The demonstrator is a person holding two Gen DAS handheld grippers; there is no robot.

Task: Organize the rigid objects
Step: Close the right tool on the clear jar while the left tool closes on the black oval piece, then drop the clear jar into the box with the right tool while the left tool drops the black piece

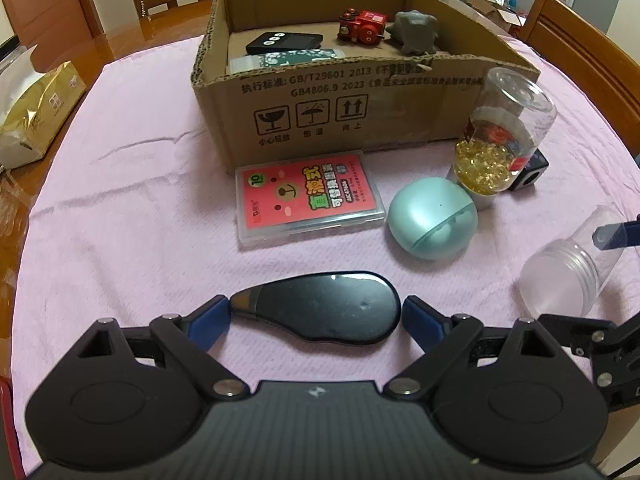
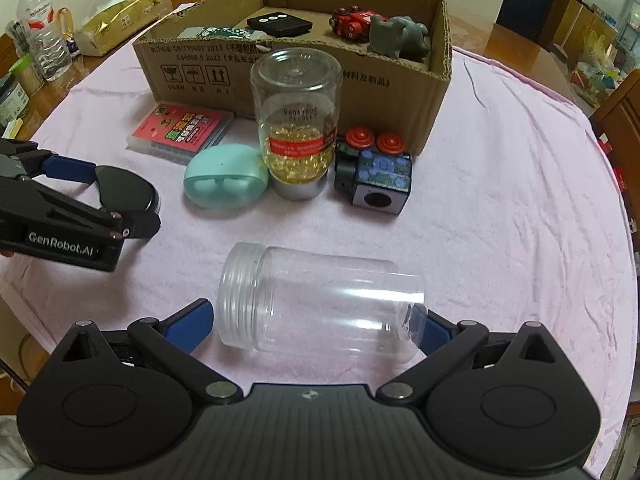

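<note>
Both cameras sit low over the table (image 1: 120, 168), each tilted steeply down along its own claw and facing the cardboard box (image 1: 360, 108) at the far side. The left view looks from close above the left claw (image 1: 316, 316); the right view hangs just to its right, catching that claw (image 2: 96, 184) at its left edge. Both share the box, the capsule jar (image 2: 298, 128) and the green case (image 1: 434, 220).
</note>
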